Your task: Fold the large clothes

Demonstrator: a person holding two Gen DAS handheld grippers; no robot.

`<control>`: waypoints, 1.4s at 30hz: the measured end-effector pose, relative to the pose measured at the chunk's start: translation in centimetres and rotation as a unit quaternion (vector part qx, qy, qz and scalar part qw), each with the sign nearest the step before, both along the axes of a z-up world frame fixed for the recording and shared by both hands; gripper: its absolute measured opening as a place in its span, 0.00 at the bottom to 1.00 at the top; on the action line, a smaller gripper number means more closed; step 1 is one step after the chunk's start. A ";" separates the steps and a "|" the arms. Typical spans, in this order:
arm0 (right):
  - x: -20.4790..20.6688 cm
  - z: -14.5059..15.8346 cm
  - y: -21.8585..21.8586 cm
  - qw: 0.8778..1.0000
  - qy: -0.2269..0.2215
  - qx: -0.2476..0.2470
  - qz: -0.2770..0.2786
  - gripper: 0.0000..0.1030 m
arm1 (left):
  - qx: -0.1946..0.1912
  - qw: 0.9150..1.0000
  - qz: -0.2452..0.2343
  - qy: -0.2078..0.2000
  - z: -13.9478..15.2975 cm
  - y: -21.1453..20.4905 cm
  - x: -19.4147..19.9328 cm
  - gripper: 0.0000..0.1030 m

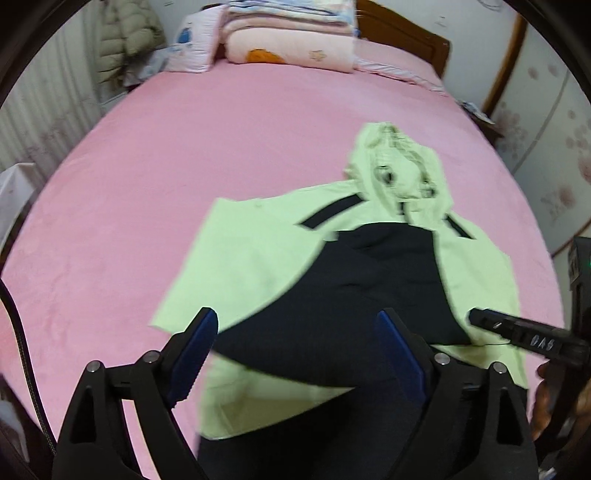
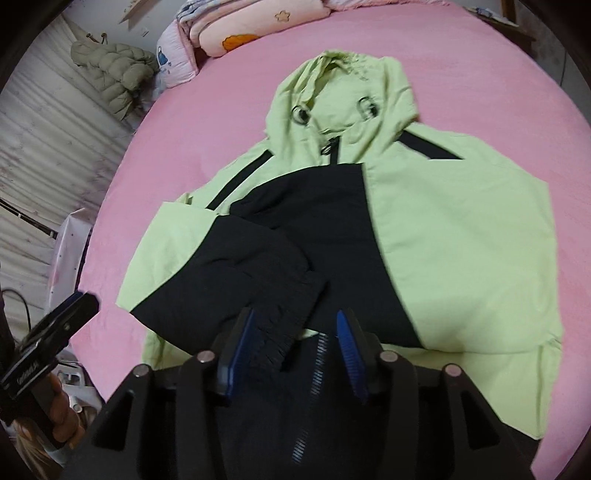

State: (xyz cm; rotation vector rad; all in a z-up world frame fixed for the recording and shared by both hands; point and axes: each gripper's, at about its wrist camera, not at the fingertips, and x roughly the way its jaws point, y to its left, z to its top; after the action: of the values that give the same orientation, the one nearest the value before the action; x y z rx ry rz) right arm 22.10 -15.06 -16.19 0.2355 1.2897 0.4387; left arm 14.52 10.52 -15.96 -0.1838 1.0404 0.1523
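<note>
We're in a home bedroom here, no doubt about it: a wide bed under a smooth pink sheet [image 1: 221, 155] fills both views, backed by a dark wooden headboard [image 1: 402, 35]. Up at the head sits a stack of folded pink and pastel quilts [image 1: 291, 33], with a pale pillow printed with a blue cartoon figure [image 1: 192, 44] just beside it. Off to the side, an olive puffer coat [image 2: 114, 70] hangs by a pale pleated curtain [image 2: 51, 147], and floral-patterned wardrobe panels [image 1: 554, 147] line the other wall.
</note>
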 end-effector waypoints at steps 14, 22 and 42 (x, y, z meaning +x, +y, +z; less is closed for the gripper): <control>-1.0 -8.7 1.8 0.993 0.106 0.036 -0.038 0.46 | -0.011 0.993 0.065 0.102 -10.9 9.4 -1.6 0.84; -1.3 -9.7 3.5 0.991 0.091 0.086 -0.046 0.46 | -0.022 0.993 0.057 0.105 -12.7 9.8 -1.2 0.84; 1.2 7.7 0.2 0.979 -0.199 -0.027 -0.041 0.07 | 0.024 0.998 0.018 0.051 -9.1 4.7 -0.2 0.84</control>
State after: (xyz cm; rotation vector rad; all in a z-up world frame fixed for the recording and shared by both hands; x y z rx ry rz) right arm 23.32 -14.86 -8.44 0.1448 0.8949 0.3567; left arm 14.36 15.20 -25.05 -0.1518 1.1337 0.2205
